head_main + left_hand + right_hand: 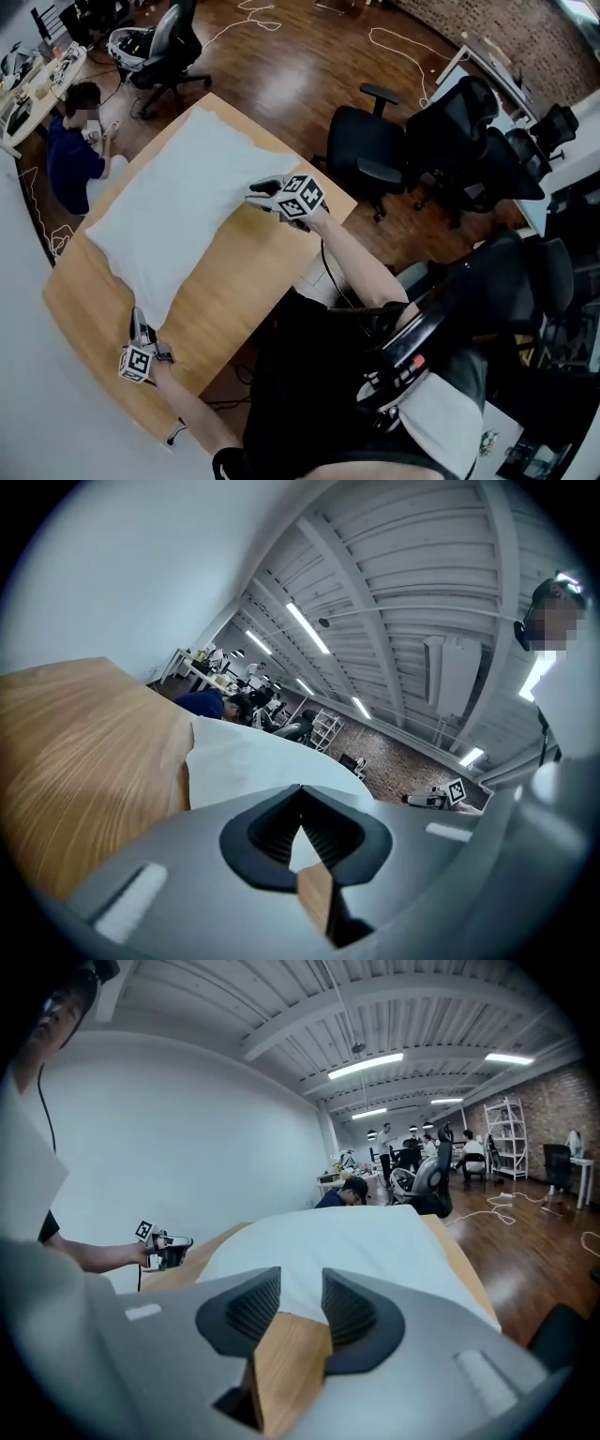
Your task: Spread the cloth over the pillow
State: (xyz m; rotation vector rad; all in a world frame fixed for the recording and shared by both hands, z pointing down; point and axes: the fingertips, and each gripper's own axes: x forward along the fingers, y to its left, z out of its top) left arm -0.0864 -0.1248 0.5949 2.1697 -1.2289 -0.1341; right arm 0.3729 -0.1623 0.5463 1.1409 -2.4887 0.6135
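Two near corners look the best hold on the light, limp cloth (178, 206) lying on the tabletop (244, 281): the left tool (139, 316) is pinched shut on one, the right tool (255, 193) narrowly parted at the other.

I find no word, number or brand that can be read. The cube (302, 197) on my right gripper (261, 195) bears black-and-white square markers, patterns rather than letters, and the cube (137, 364) on my left gripper (139, 321) bears the same kind. Near my right side, a white object (497, 436) carries a small green mark, too small to read.
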